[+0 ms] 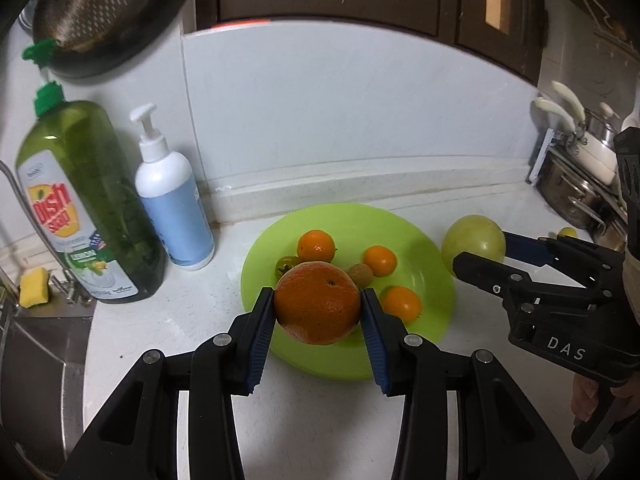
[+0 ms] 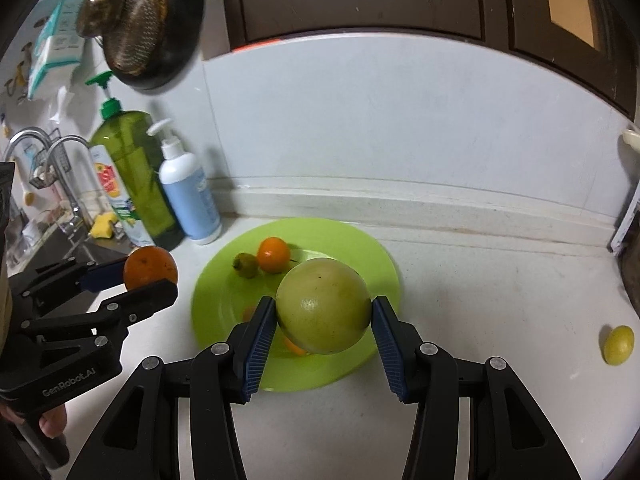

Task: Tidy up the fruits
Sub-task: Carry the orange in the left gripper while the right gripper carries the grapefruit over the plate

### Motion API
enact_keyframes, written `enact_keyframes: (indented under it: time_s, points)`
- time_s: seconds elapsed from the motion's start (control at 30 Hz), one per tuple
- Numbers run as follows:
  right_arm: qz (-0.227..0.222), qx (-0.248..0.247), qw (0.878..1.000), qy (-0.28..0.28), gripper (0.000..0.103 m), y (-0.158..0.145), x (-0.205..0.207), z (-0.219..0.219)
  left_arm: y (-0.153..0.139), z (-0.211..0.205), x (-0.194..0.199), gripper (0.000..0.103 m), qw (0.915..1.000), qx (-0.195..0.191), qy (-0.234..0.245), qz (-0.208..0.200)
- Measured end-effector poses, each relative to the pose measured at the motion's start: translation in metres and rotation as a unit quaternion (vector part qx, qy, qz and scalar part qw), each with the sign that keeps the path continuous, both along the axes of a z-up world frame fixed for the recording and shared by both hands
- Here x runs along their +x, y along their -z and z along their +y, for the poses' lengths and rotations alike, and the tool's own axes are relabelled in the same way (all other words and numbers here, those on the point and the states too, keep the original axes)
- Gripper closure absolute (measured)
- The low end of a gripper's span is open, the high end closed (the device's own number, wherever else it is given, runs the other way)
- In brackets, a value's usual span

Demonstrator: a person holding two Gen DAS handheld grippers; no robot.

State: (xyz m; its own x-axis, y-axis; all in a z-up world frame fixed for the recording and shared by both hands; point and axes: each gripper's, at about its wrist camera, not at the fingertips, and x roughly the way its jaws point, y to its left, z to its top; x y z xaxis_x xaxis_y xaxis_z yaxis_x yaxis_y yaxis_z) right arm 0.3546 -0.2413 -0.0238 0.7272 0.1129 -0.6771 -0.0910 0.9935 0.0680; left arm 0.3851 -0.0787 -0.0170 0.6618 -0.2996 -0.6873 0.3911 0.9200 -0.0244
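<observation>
My left gripper (image 1: 318, 304) is shut on a large orange (image 1: 318, 302), held above the near edge of a green plate (image 1: 432, 264). The plate holds three small oranges (image 1: 316, 245), a small green fruit (image 1: 286, 263) and a brownish fruit (image 1: 362, 274). My right gripper (image 2: 324, 312) is shut on a big yellow-green fruit (image 2: 323, 306), held above the plate (image 2: 224, 300). In the left wrist view that fruit (image 1: 474, 238) hangs just right of the plate. In the right wrist view the orange (image 2: 150, 267) sits left of the plate. A small yellow fruit (image 2: 619, 345) lies on the counter at right.
A green dish-soap bottle (image 1: 88, 200) and a white-blue pump bottle (image 1: 172, 196) stand at the back left beside the sink (image 1: 36, 344) with a yellow sponge (image 1: 34, 286). Steel pots (image 1: 576, 188) stand at the right. A pan (image 1: 108, 12) hangs on the wall.
</observation>
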Motion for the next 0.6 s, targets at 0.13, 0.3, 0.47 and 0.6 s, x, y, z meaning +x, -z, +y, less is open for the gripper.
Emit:
enact_keyframes:
  time_s: [0.13, 0.3, 0.47, 0.6]
  points:
    - [0.014, 0.0, 1.0, 0.004, 0.053, 0.012, 0.018, -0.004, 0.014, -0.005, 0.017, 0.061, 0.9998, 0.004, -0.001, 0.018]
    - [0.036, 0.002, 0.999, 0.008, 0.053, 0.029, 0.035, -0.009, 0.03, -0.009, 0.034, 0.061, 0.9992, 0.01, 0.001, 0.038]
    - [0.054, 0.005, 0.998, 0.012, 0.053, 0.045, 0.047, -0.013, 0.044, -0.012, 0.046, 0.061, 0.9984, 0.013, 0.001, 0.054]
    - [0.066, 0.007, 0.998, 0.013, 0.053, 0.054, 0.054, -0.014, 0.049, -0.012, 0.051, 0.061, 0.9979, 0.011, 0.001, 0.064]
